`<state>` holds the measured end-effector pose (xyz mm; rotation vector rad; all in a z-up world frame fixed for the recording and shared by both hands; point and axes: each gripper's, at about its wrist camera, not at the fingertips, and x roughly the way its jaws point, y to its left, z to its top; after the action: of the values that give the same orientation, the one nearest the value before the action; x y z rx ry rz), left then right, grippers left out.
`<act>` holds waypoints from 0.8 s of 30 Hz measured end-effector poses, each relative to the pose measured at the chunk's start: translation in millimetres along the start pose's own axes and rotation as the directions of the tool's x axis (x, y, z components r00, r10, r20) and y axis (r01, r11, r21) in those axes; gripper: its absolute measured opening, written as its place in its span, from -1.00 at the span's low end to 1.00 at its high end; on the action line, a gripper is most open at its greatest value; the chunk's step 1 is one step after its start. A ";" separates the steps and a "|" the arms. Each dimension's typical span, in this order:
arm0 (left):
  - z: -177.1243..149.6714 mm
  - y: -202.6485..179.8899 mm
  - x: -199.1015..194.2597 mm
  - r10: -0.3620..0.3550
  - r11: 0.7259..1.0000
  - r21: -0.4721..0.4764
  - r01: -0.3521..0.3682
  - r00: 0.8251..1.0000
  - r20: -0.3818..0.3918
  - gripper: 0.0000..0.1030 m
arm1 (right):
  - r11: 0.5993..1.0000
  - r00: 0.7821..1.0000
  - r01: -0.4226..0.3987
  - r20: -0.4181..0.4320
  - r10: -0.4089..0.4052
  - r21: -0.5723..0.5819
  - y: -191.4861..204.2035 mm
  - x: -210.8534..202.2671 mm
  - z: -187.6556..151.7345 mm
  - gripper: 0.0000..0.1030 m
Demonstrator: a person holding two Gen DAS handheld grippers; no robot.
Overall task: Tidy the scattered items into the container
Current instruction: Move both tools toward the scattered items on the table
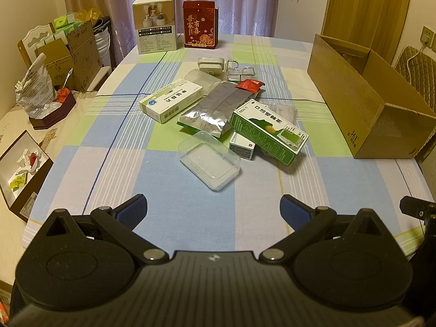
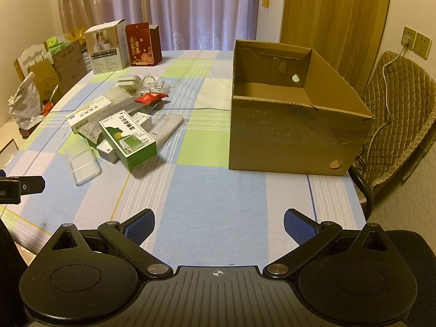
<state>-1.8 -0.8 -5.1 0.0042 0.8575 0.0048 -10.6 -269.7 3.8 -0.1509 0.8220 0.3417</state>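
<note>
- Left wrist view: the left gripper (image 1: pixel 214 212) hangs over the checked tablecloth (image 1: pixel 114 163) with its blue-padded fingers (image 1: pixel 133 209) spread wide and nothing between them.
- Just ahead lies the clear plastic tray (image 1: pixel 209 160), long axis slanting from near right to far left.
- Behind the tray, the green medicine box (image 1: pixel 268 132) lies flat, its long axis running from far left to near right, one end propped on the small white box (image 1: pixel 242 149).
- A silver foil pouch (image 1: pixel 215 111) and a white-green carton (image 1: pixel 171 100) lie touching in the same pile, mid-table.
- Right wrist view: the right gripper (image 2: pixel 219 230) is likewise spread wide and empty.
- An open cardboard box (image 2: pixel 288 139) stands upright at the table's right, well apart from the pile.
</note>
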 end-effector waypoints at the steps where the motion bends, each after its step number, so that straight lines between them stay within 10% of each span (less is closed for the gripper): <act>1: 0.0 0.2 0.0 0.000 1.000 0.000 0.000 1.000 0.000 0.98 | 1.000 1.000 0.000 0.000 0.000 0.000 0.2 0.0 0.5 1.00; 24: 3.9 3.9 -4.6 -0.014 1.000 -0.019 0.014 1.000 0.027 0.98 | 0.998 0.996 -0.052 0.066 0.055 -0.041 8.5 -7.0 5.7 1.00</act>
<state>-1.8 3.0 0.9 -0.0197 0.8310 0.0000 -14.1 -261.9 12.8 -0.1530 0.7540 0.4113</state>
